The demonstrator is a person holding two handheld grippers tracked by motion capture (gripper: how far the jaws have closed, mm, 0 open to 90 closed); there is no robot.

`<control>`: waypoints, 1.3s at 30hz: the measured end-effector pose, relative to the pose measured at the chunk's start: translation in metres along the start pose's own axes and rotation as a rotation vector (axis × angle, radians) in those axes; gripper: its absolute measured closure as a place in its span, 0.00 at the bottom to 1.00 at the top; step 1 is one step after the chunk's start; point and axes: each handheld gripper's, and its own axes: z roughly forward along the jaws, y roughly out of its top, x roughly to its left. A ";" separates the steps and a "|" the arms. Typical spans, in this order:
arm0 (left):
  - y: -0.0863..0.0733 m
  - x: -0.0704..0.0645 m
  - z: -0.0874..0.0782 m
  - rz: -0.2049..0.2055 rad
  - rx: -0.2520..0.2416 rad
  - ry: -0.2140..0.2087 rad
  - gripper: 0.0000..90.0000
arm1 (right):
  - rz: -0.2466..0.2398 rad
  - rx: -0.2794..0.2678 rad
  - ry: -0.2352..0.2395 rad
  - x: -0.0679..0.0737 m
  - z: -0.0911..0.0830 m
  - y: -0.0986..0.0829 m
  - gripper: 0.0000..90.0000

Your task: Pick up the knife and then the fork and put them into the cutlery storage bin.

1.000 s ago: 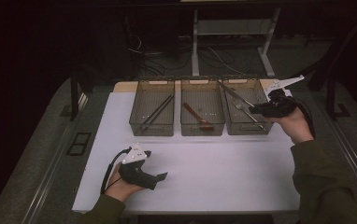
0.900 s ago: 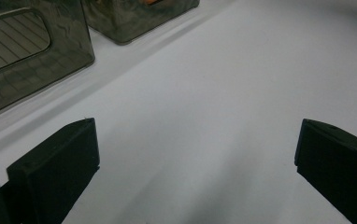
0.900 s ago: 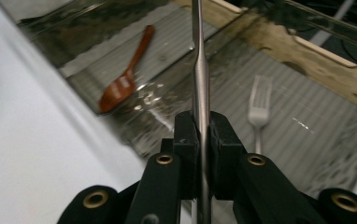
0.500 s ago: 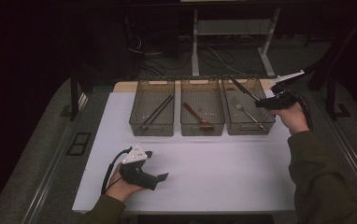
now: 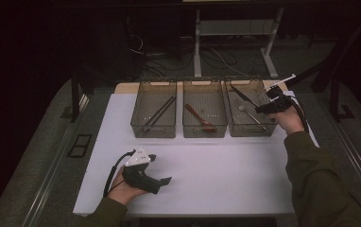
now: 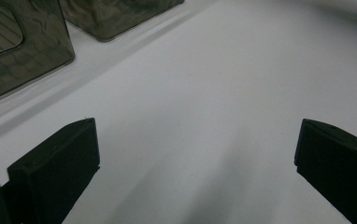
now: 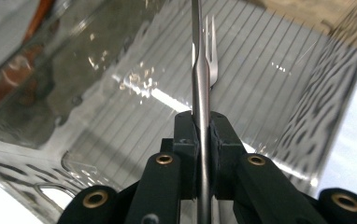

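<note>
Steel fork (image 7: 201, 93): clamped edge-on in my right claw (image 7: 202, 133), tines pointing to 12 o'clock over the right bin (image 5: 250, 126).
Right claw: jaws pinched tight on the fork's handle, at 2 o'clock on the table (image 5: 216, 170).
Left claw (image 6: 195, 172): jaws wide, holding nothing, resting at 7 o'clock.
Middle bin (image 5: 204, 129): a wooden spoon (image 5: 200, 118) lies inside.

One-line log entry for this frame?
right gripper: shut on fork, over right bin | left gripper: open, on white table
</note>
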 end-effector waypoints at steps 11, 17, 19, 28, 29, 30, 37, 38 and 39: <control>0.000 -0.001 0.002 0.000 0.010 -0.015 0.00 | -0.011 0.060 -0.014 0.007 0.013 0.000 0.91; 0.000 -0.001 0.002 0.001 0.011 -0.017 0.00 | -0.019 0.034 -0.021 0.009 0.014 0.001 0.81; 0.000 -0.001 0.002 0.004 0.013 -0.019 0.00 | -0.010 0.011 -0.020 0.008 0.010 0.002 0.77; 0.000 -0.001 0.002 0.006 0.010 -0.019 0.00 | 0.031 -0.114 0.049 0.006 -0.015 0.000 0.57; 0.000 -0.001 0.002 0.008 0.011 -0.018 0.00 | 0.032 -0.136 0.059 0.007 -0.019 -0.001 0.55; 0.000 -0.001 0.002 0.008 0.011 -0.017 0.00 | 0.032 -0.155 0.074 0.007 -0.023 -0.002 0.53; 0.000 -0.001 0.002 0.005 0.009 -0.016 0.00 | 0.008 -0.228 0.129 0.015 -0.041 -0.011 0.46; 0.000 -0.001 0.002 0.005 0.008 -0.015 0.00 | -0.003 -0.233 0.129 0.017 -0.043 -0.012 0.46; 0.000 -0.001 0.002 0.005 0.008 -0.015 0.00 | -0.013 -0.242 0.135 0.019 -0.045 -0.013 0.46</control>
